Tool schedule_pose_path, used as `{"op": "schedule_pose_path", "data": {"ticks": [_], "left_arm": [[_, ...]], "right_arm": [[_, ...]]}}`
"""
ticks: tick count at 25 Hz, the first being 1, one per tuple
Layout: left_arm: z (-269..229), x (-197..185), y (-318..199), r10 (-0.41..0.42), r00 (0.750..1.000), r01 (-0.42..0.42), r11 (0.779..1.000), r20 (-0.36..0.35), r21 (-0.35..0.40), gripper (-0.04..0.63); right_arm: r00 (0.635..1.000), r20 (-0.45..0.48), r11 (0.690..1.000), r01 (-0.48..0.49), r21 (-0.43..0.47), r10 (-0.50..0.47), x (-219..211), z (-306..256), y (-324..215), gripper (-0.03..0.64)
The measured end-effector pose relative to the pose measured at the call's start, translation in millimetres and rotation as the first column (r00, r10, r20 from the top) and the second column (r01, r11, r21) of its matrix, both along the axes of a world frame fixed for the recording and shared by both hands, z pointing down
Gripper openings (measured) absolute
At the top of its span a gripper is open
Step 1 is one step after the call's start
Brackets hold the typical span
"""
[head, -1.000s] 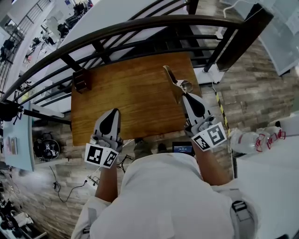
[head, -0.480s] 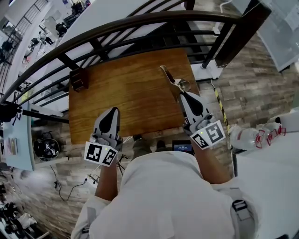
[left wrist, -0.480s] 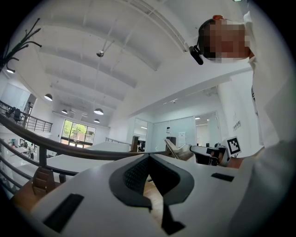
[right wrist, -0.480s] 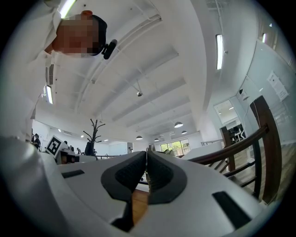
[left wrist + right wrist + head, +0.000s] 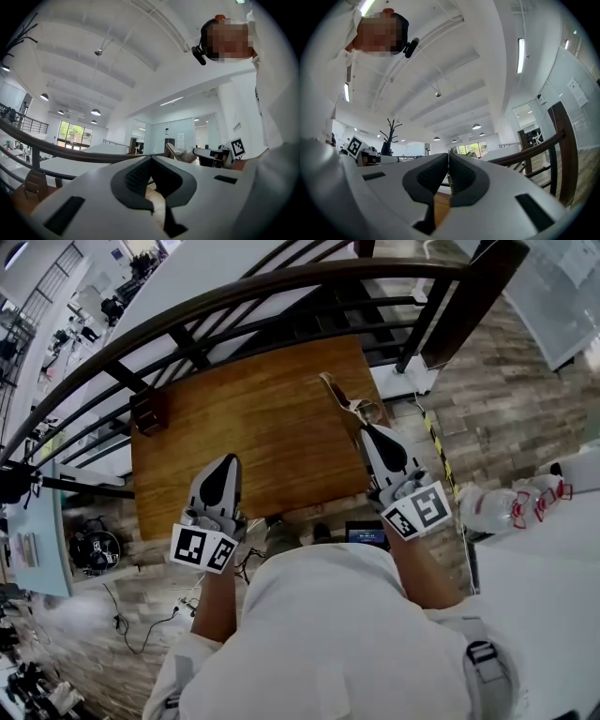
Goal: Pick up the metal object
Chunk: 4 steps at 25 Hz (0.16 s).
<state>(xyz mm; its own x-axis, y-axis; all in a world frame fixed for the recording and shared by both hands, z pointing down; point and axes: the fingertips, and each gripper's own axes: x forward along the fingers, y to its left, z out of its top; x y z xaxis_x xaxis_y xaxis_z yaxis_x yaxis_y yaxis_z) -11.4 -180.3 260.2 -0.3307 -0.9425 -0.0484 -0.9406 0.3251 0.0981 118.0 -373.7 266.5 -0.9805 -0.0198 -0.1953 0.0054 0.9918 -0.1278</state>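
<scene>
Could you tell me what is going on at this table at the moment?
A person stands at a wooden table with a gripper in each hand. The right gripper is shut on a long metal object, which sticks out ahead of its jaws over the tabletop. The left gripper is shut and empty, held near the table's front edge.

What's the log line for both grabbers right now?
right gripper: shut on metal object | left gripper: shut, empty | place: over wooden table
</scene>
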Motion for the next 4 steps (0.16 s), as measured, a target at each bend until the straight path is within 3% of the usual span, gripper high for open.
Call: {"op": "schedule_pose_path", "data": {"ticks": [4], "left_arm": [[-1.8,-0.9,-9.4,-0.003,1.000,0.003,1.000,0.018,-0.003,0.012]], "right_arm": [[1.000,-0.002,1.000,-0.012,0.003,0.012,0.0,1.1,-9.3,0.028]]}}
